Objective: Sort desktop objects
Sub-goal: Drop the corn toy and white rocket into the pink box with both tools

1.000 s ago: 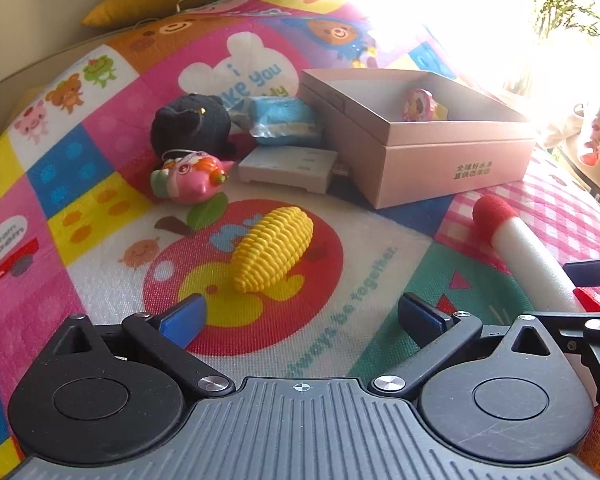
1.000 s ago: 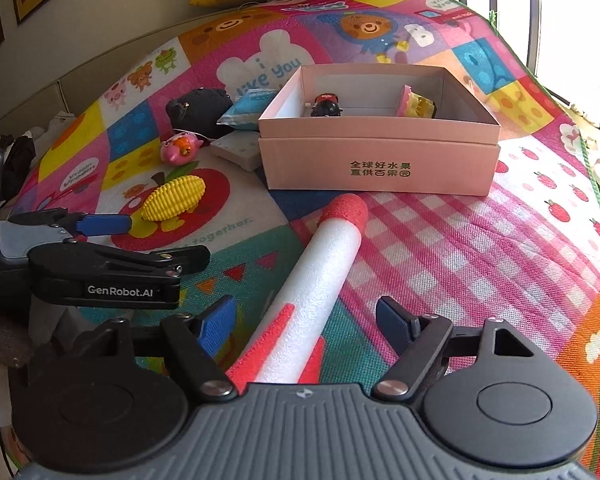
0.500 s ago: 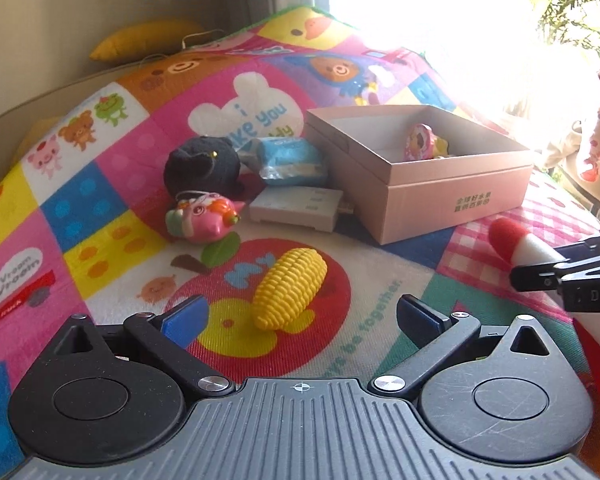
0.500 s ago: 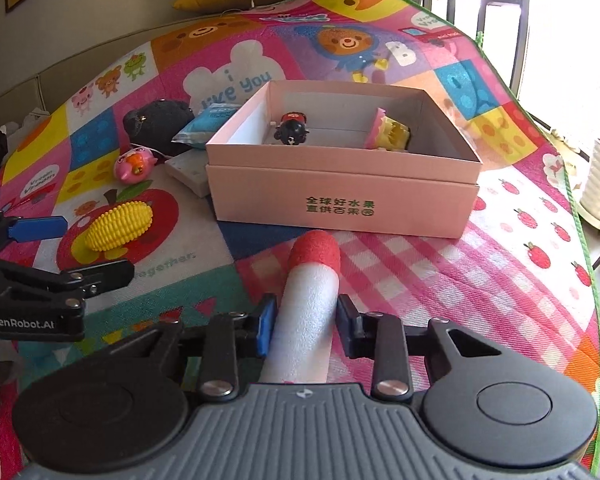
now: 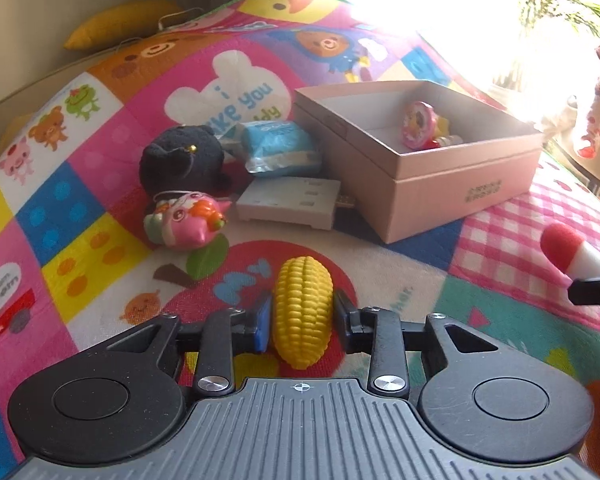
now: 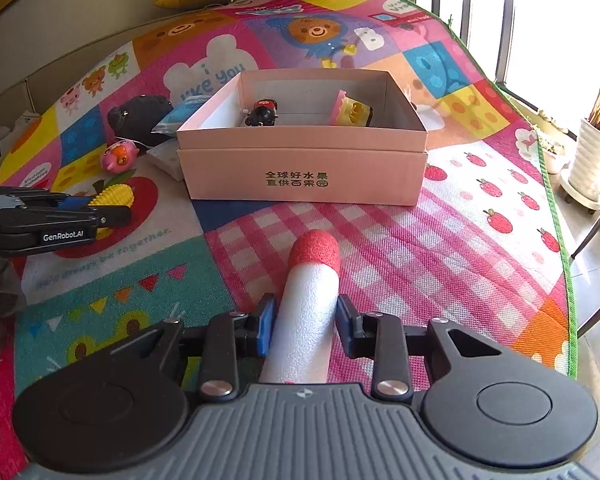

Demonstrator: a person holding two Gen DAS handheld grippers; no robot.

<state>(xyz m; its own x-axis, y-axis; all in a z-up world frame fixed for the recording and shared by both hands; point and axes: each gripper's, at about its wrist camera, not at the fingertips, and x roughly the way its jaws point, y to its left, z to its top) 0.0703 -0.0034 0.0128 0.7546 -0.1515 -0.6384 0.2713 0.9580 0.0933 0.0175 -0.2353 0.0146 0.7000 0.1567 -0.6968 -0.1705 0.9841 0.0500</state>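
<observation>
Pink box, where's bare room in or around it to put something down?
Inside the pink box, the floor is bare between the black toy and the yellow toy, also along its left wall. The checked mat in front is open. Left of the box is crowded: white block, blue packet, black plush.

corn [image 5: 302, 312] yellow | foam stick [image 6: 306, 320] white (tip red) | box [image 6: 304, 176] pink | plush [image 5: 180, 160] seemingly black

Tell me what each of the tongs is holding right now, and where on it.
The left tongs clamp the yellow toy corn across its middle. The right tongs clamp the white foam stick on its shaft, below the red tip.
</observation>
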